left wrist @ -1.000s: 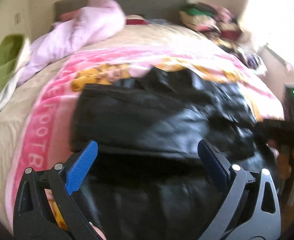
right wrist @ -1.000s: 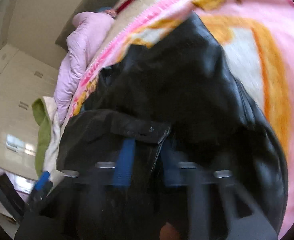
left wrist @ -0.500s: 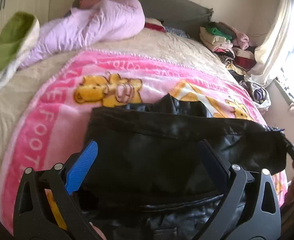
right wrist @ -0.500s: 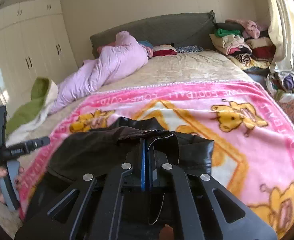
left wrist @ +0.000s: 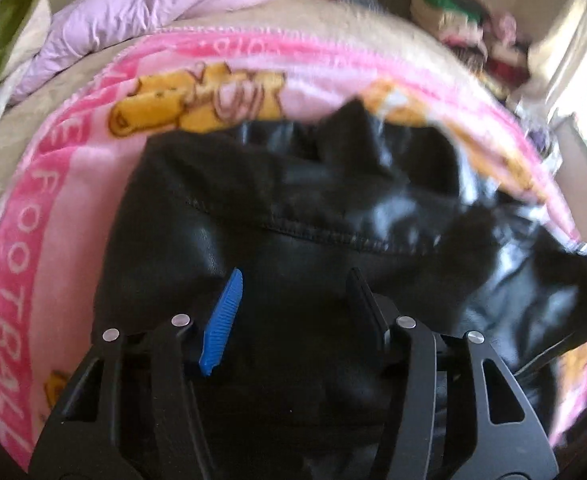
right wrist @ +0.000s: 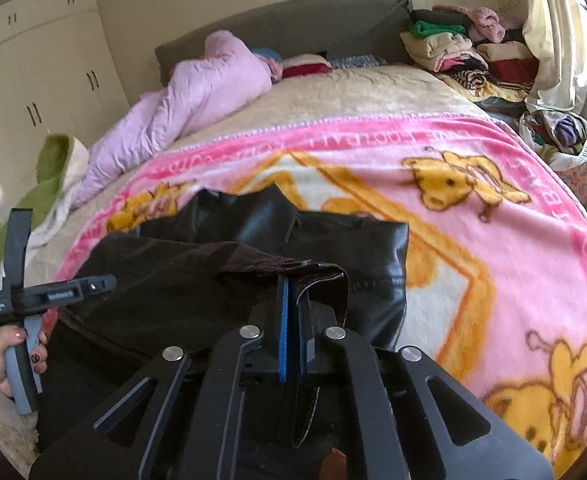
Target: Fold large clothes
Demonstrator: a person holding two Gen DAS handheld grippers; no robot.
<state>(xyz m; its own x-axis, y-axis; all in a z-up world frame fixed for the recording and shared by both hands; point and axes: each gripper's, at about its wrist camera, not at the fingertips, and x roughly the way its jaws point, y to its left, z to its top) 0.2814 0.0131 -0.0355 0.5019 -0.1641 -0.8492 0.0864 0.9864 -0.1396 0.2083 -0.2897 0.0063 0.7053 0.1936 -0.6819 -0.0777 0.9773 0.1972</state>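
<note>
We read "FOOTBALL" in white letters down the pink border of the cartoon-bear blanket (left wrist: 33, 216), the one clear piece of writing here; the small label on the left tool's body in the right wrist view is too blurred to make out. Around us: a lilac quilt (right wrist: 197, 100) bunched at the far left of the bed (right wrist: 353, 96), a stack of folded clothes (right wrist: 453, 48) at the far right by the curtain, white wardrobes (right wrist: 33, 80) on the left wall. The black leather jacket (left wrist: 293, 216) lies crumpled on the near part of the blanket. Our left claw (left wrist: 293, 304) hangs released just above it, fingers spread over the leather, nothing between them. Our right claw (right wrist: 291, 320) is clenched on the jacket's hem, a strip of the hem pinched between the blue pads.
</note>
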